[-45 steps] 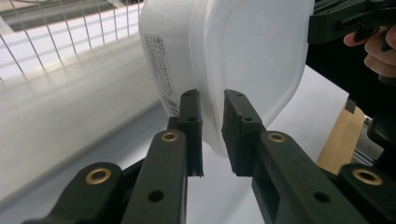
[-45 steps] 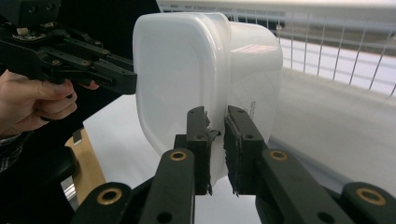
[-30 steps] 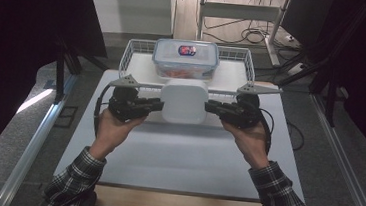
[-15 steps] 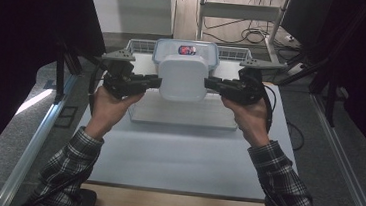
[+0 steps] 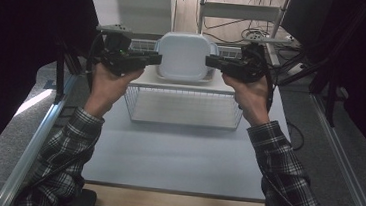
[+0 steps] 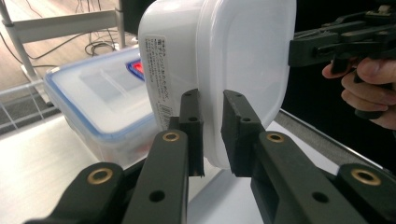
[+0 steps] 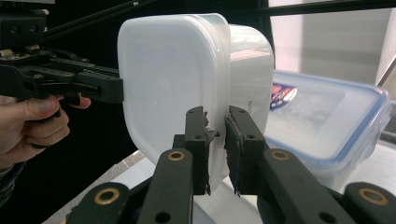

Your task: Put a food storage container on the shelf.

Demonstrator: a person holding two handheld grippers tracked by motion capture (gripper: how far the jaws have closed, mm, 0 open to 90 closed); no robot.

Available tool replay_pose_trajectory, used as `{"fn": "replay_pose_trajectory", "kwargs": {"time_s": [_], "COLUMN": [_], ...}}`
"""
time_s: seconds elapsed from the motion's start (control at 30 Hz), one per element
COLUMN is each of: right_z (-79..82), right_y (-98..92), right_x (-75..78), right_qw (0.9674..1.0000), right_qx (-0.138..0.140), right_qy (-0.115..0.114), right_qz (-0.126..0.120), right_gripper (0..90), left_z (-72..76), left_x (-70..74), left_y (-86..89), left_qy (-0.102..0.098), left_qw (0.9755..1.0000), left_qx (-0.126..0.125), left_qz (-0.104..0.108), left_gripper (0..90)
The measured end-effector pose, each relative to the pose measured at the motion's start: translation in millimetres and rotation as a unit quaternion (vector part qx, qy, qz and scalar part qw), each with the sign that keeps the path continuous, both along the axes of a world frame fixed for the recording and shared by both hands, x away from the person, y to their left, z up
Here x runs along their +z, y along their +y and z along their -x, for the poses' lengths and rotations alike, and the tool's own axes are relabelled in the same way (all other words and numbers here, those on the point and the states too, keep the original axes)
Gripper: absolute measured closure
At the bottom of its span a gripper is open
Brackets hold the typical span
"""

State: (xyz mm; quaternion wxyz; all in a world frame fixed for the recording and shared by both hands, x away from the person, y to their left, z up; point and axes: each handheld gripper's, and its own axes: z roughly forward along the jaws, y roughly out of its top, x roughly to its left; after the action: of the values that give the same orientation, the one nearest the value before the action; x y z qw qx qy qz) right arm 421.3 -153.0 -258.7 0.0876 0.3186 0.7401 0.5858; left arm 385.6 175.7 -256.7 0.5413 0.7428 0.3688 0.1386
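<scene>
A person's left gripper (image 5: 156, 58) and right gripper (image 5: 210, 62) each clamp the rim of a white rounded plastic lidded tub (image 5: 183, 56), sharing its weight from opposite sides, above a wire basket (image 5: 183, 108) on the counter (image 5: 176, 152).

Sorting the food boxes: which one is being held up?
The plain white box, gripped at its rim on both sides; the blue-rimmed box rests behind it.

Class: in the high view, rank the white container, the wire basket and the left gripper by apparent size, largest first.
1. wire basket
2. white container, though raised nearer the camera, so it looks enlarged
3. left gripper, roughly similar to the container in spread; uncertain
</scene>
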Motion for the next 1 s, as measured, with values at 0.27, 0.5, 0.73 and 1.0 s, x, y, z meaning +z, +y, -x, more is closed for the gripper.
{"fn": "replay_pose_trajectory", "kwargs": {"time_s": [0.27, 0.5, 0.73, 1.0], "right_z": [-21.6, -39.6, -47.1, -50.0], "right_y": [3.5, 6.4, 9.6, 12.5], "right_x": [9.5, 11.1, 9.8, 13.7], "right_qw": [0.9999, 0.9994, 0.9987, 0.9979], "right_qx": [-0.013, -0.028, -0.036, -0.041], "right_qy": [0.009, 0.021, 0.036, 0.051], "right_qz": [-0.004, -0.002, -0.001, -0.001], "right_gripper": [78.5, 78.0, 77.8, 72.6], "left_z": [-18.6, -35.6, -43.4, -44.8], "left_x": [10.3, 8.3, 0.6, -1.0], "left_y": [-0.6, -2.6, -2.8, -4.4], "left_qy": [0.004, 0.012, 0.01, 0.005], "left_qw": [1.0, 0.9997, 0.9992, 0.9992], "left_qx": [0.007, 0.019, 0.032, 0.028], "left_qz": [0.004, 0.004, 0.02, 0.029], "left_gripper": [79.6, 78.9, 76.4, 66.5]}}
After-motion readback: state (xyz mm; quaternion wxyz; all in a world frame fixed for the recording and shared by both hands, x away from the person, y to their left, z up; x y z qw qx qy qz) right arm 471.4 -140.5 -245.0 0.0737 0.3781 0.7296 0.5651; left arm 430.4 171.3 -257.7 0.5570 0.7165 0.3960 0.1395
